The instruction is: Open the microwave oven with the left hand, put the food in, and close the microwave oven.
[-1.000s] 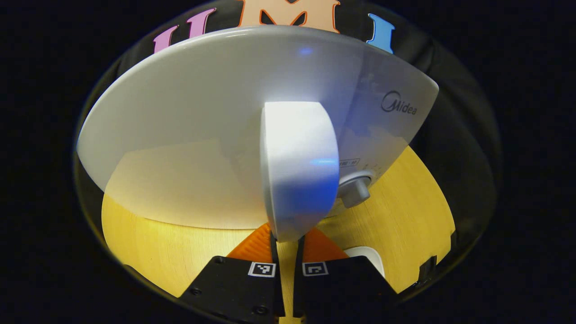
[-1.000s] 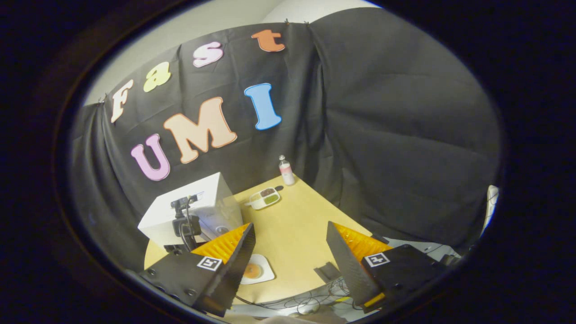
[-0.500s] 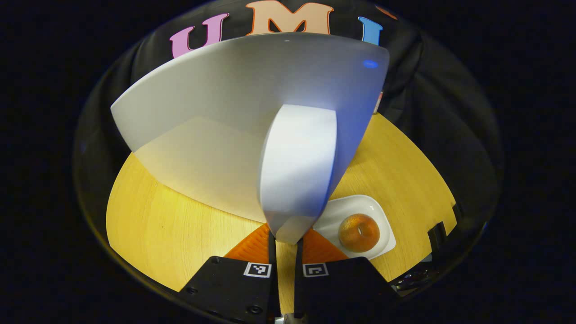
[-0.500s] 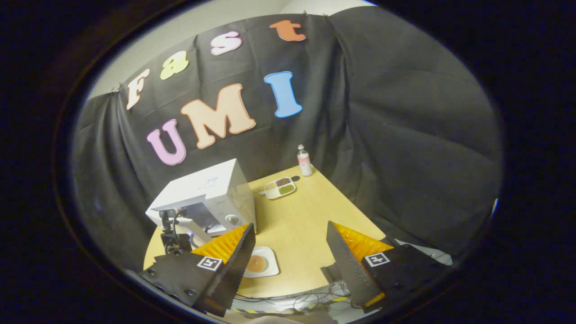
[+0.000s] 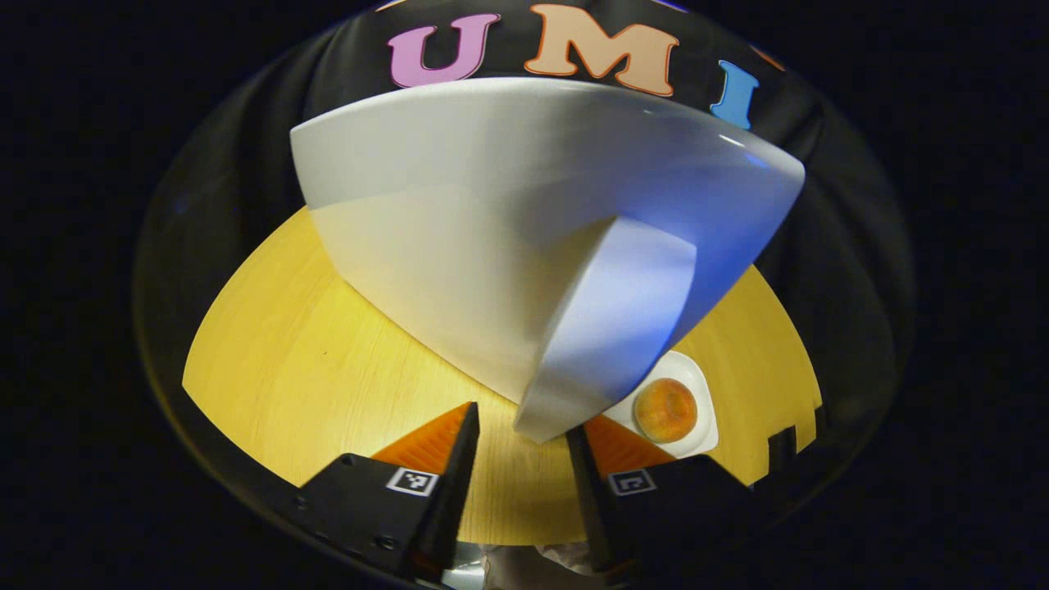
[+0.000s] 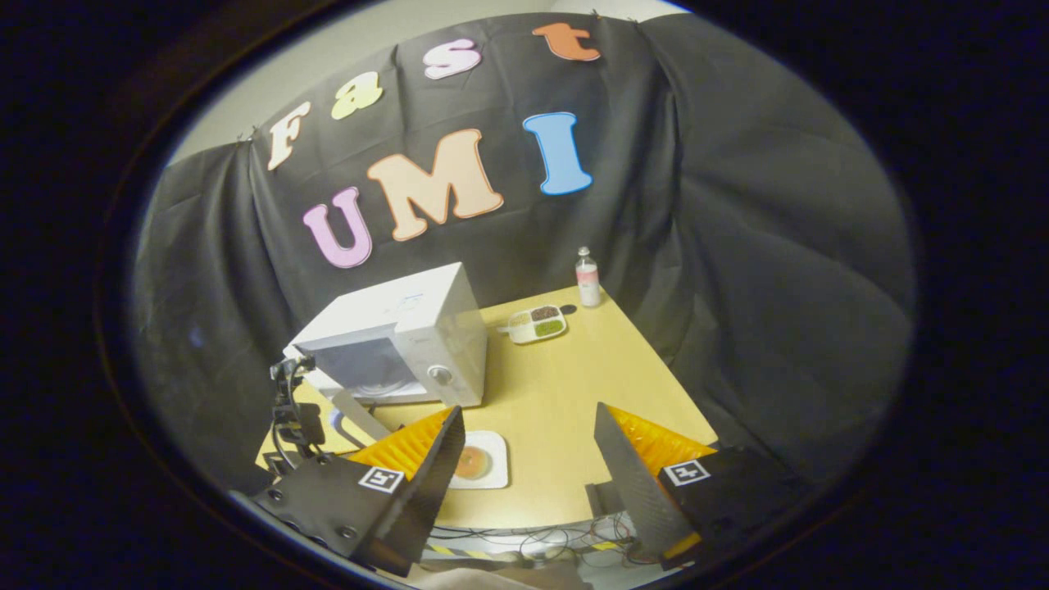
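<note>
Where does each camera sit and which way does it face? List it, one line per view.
Left gripper view: rides the left gripper, close to the microwave door, fingers apart at the bottom.
Right gripper view: rides the right gripper, high and back, looking down over the table; the left gripper shows far off.
Shared: microwave, doughnut on its plate.

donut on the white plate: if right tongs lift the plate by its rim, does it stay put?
Probably not reliably. The donut is round and sits loose on the plate, so a tilt could slide it. The plate looks smooth and shallow, so it may slip in the right tongs; keep it level.
</note>
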Tool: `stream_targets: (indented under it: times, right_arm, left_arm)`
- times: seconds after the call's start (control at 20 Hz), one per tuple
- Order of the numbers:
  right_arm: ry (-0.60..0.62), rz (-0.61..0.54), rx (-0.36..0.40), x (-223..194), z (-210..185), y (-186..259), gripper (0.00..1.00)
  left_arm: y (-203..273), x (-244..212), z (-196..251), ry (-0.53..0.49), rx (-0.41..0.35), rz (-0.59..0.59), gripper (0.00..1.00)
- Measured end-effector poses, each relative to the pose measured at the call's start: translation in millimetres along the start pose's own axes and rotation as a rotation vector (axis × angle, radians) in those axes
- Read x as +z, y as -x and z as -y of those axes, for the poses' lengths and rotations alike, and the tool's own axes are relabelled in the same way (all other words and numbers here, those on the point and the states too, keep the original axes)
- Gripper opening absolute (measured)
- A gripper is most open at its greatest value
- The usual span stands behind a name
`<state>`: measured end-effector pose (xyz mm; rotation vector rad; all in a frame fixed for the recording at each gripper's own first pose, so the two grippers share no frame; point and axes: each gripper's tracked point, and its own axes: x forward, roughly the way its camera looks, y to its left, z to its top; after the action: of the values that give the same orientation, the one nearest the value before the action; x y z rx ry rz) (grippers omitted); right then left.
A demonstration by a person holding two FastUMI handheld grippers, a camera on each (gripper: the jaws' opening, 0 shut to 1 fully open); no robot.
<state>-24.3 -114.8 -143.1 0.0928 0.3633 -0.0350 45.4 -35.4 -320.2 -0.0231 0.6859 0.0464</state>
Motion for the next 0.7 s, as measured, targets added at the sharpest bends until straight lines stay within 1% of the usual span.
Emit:
stream_targets:
  times: [0.05, 0.1, 0.15, 0.25, 0.4, 0.65, 0.7]
  right_arm:
    - [0.007, -0.007, 0.013, -1.1, 1.0, -3.4, 0.99]
    - [0.015, -0.014, 0.025, -2.5, 2.1, -6.2, 0.99]
    - [0.025, -0.020, 0.034, -3.3, 3.1, -10.1, 0.99]
    - [0.043, -0.037, 0.048, -6.8, 5.6, -17.3, 0.99]
    - [0.058, -0.073, 0.081, -18.7, 3.8, -28.3, 0.99]
    - [0.101, -0.159, 0.144, -46.1, -11.8, -49.1, 0.99]
    - [0.107, -0.183, 0.154, -53.9, -15.8, -52.6, 0.91]
  left_arm:
    - [4.4, -1.0, -5.7, 0.019, 0.011, 0.004, 0.77]
    - [6.8, -1.3, -10.8, 0.048, 0.026, 0.012, 0.79]
    - [11.1, -1.4, -15.1, 0.078, 0.034, 0.016, 0.88]
    - [22.7, -5.8, -24.5, 0.117, 0.057, 0.028, 0.96]
    - [42.1, -16.5, -44.1, 0.147, 0.106, 0.033, 0.99]
    - [74.3, -31.9, -87.1, 0.256, 0.190, 0.038, 0.99]
    - [79.7, -36.7, -97.6, 0.277, 0.209, 0.037, 0.99]
